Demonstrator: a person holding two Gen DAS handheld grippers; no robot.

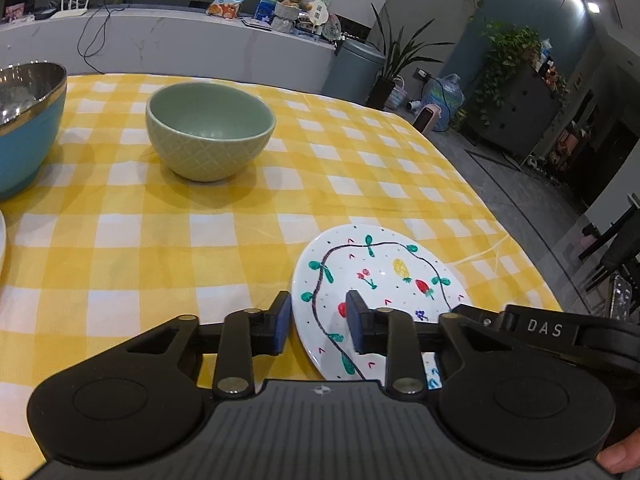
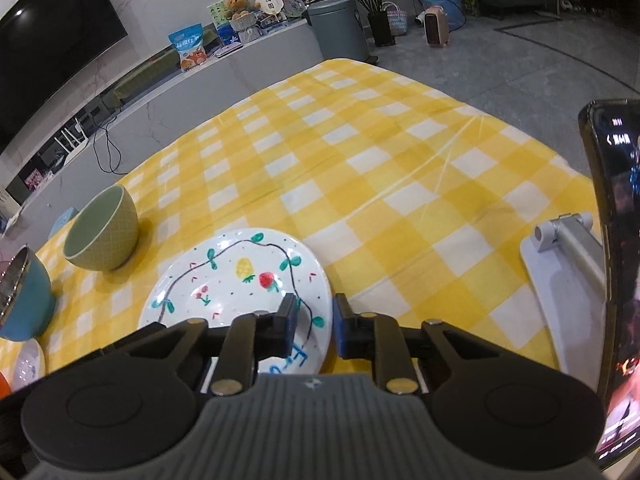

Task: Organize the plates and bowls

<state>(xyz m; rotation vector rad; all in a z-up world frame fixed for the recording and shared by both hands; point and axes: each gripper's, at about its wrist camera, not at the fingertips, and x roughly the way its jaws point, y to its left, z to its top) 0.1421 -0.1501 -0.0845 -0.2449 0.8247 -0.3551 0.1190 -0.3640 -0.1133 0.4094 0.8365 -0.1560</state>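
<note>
1. Left wrist view: the left gripper (image 1: pixel 318 322) straddles the painted plate (image 1: pixel 380 280) rim at lower centre, pads not visibly pressing.
2. Right gripper (image 2: pixel 314 326) brackets the plate's opposite edge likewise.
3. Green bowl (image 1: pixel 210 132) and blue bowl (image 1: pixel 28 128) stand apart at upper left; nothing looks stacked yet.
4. Yellow checked tablecloth (image 1: pixel 160 240); a phone (image 2: pixel 616 260) on its stand, a grey counter (image 1: pixel 180 40) and plants beyond.

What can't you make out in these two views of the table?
- Left wrist view: blue bowl cut off by left edge.
- Right wrist view: painted plate, near rim hidden behind right gripper.
- Right wrist view: phone screen text too small; white dish mostly cut off.
</note>
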